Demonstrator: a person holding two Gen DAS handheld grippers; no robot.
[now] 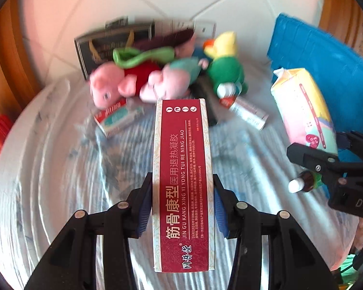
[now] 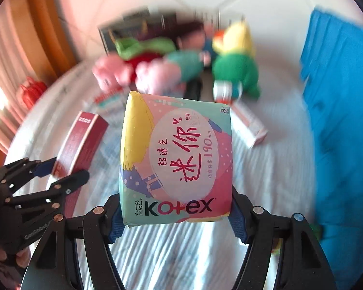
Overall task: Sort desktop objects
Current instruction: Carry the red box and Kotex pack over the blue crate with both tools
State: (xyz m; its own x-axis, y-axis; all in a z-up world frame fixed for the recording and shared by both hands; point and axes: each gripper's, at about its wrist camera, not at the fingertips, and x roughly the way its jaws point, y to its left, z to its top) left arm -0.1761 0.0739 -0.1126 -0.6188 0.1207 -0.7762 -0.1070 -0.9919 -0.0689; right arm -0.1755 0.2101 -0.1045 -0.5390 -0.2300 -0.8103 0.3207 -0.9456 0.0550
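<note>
The long red cardboard medicine box [image 1: 182, 183] printed with white Chinese characters sits clamped between the blue pads of the left gripper [image 1: 182, 203], its long axis running straight ahead along the fingers, far end pointing toward the heap of toys. It is raised over the blue-and-white striped cloth [image 1: 60, 169]. Far left of centre, a pink plush pig in a red top [image 1: 113, 84] lies with a second pink plush [image 1: 171, 82] against a dark printed box [image 1: 101, 46], and a small red-and-teal carton [image 1: 116, 118] lies just in front of them. Right of these sits a green plush duck with a yellow head [image 1: 226, 65], with a white tube [image 1: 248, 112] near its feet. Further right, the right gripper [image 2: 176, 215] is clenched on a soft pastel Kotex pad packet [image 2: 176, 159], also held out forward, clear of the cloth. At far right stands a blue plastic bin [image 1: 326, 72], nearer the right hand than the left; I judge the packet goes first if that bin is the target, though neither view shows its opening.
</note>
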